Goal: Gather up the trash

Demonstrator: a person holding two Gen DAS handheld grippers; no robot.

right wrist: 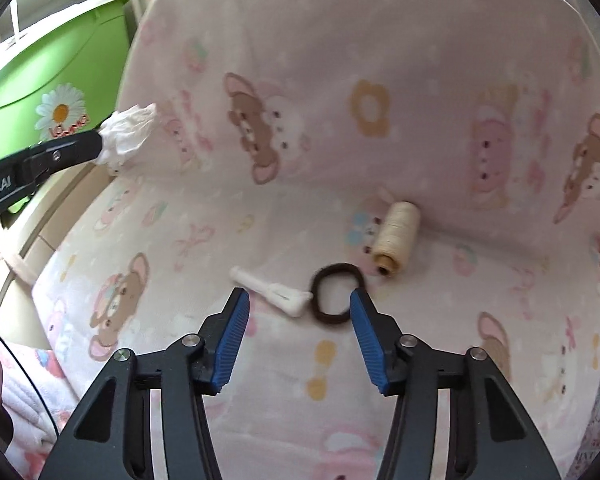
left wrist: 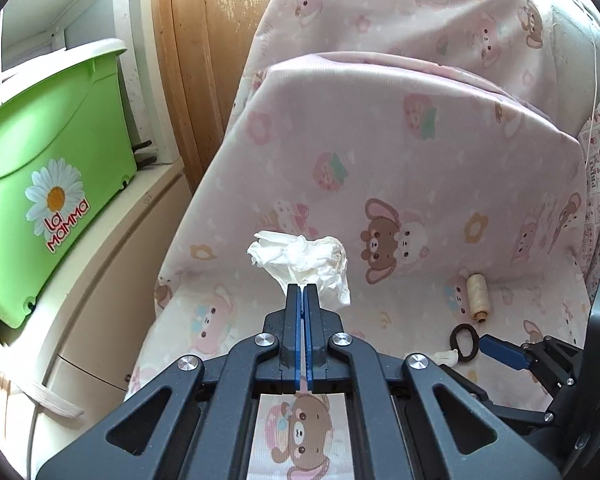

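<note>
One crumpled white tissue is pinched at the tips of the left gripper, whose jaws are pressed together on it; the wad hangs in the air above the seat, in front of the pink cartoon-print chair cover. From the right wrist view the same tissue shows at the end of the left gripper, near the chair's left edge.

The right gripper hovers over the seat with its jaws partway apart and nothing pressed between them. Three small things lie on the seat ahead of it: one white plastic piece, one dark brown hair tie touching that piece's end, and one cream spool of thread just beyond the hair tie, near the backrest fold.

One green plastic bin with a daisy sticker stands on a pale cabinet left of the chair.
</note>
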